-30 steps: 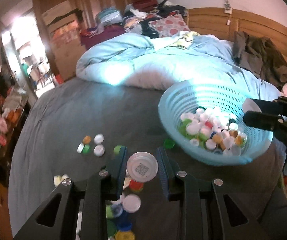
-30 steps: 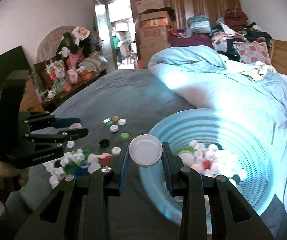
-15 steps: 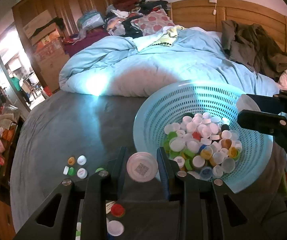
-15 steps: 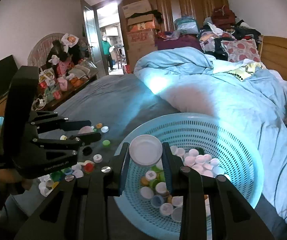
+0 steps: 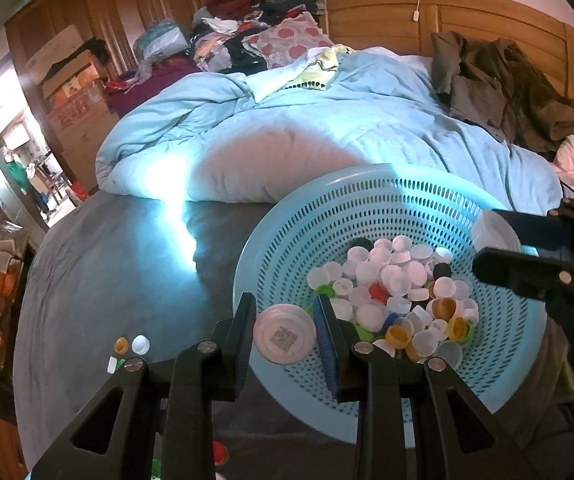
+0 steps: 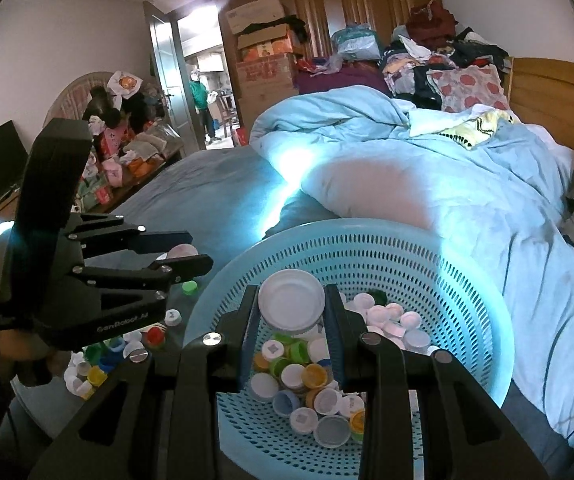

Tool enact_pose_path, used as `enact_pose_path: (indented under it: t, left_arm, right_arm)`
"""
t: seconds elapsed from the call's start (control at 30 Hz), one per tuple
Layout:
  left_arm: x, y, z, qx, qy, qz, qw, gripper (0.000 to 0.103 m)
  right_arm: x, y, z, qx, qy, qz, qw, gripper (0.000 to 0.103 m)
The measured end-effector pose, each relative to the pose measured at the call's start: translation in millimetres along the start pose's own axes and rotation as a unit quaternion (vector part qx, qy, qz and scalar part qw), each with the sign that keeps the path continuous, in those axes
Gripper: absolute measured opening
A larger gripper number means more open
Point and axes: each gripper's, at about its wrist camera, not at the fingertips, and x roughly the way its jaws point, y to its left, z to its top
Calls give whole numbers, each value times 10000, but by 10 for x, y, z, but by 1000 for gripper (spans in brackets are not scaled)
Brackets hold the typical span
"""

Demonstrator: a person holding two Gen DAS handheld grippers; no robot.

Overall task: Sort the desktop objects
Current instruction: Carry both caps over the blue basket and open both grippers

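We carry two caps to the basket point(image 5: 367, 200), a pale blue perforated bowl tilted on the grey bed point(image 5: 99, 264). The left claw point(image 5: 285, 334) is clamped on a pinkish-white lid point(image 5: 285, 338) printed with a square code. The lid sits just above the basket's near rim, on the side toward the loose caps point(image 5: 131, 350) left on the bed. The right claw point(image 6: 291, 308) is clamped on a plain white lid point(image 6: 291, 304), which hangs over the basket's interior, above the heap of caps point(image 6: 307, 376) already inside.

To do this step well, we judge that each lid should be well inside the rim before its claw parts. The right lid looks ready to drop. The left lid looks too close to the rim and could bounce out, so we would bring it further in first. We would release low over the heap and keep the two claws apart from one another.

Each lid is a flat disc with no long axis. Its edge is pinched between the fingers and its broad face is turned toward the camera, the left one slightly tilted.
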Motion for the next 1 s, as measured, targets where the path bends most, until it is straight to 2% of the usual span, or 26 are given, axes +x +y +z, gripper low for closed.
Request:
enact_pose_path:
  t: [0.93,0.97,1.0]
  left_arm:
    - [345,-121,108,100,226,-123,9996,32]
    - [358,-121,111,98,242,-150,9995,33]
    - [371,-124,113,90,263,-212,9994,45]
  right_arm:
    - [141,-172,-67,145,105,14,9998,27]
    - [147,-179,-74,156,114,11,9998,28]
    - [148,-182,-79,169,112,9,9998,28]
